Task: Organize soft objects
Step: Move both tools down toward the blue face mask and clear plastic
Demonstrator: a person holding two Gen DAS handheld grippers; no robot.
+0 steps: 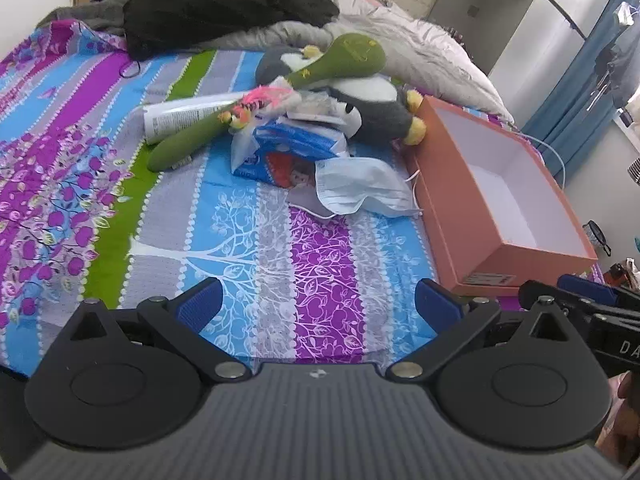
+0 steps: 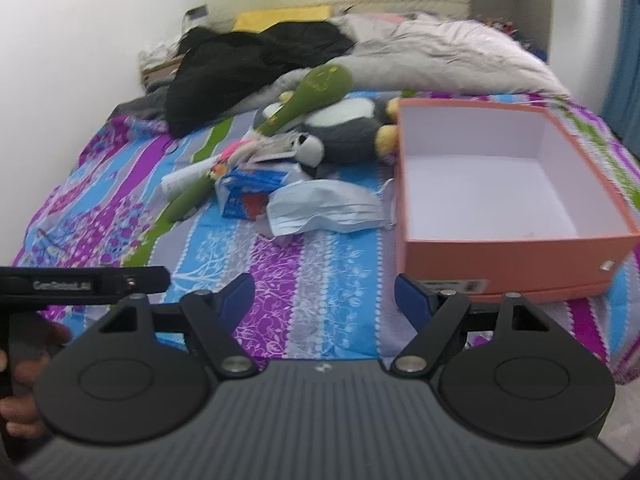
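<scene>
A pile of soft things lies mid-bed: a grey and white penguin plush [image 1: 372, 108] [image 2: 348, 128], a green long-limbed plush [image 1: 344, 60] [image 2: 316, 88], a blue tissue pack [image 1: 292, 148] [image 2: 248, 192] and a pale blue face mask [image 1: 360, 192] [image 2: 324, 208]. An open orange box [image 1: 500, 248] [image 2: 516, 256], white and empty inside, sits to the right of the pile. My left gripper [image 1: 318, 304] is open and empty, low over the near bedsheet. My right gripper [image 2: 324, 294] is open and empty, near the box's front left corner.
A white tube [image 1: 180, 116] [image 2: 184, 176] lies left of the pile. Black clothing [image 1: 224, 4] [image 2: 248, 68] and a grey duvet [image 1: 420, 44] [image 2: 440, 56] are heaped at the bed's far end. A wardrobe and blue curtain [image 1: 576, 92] stand at the right.
</scene>
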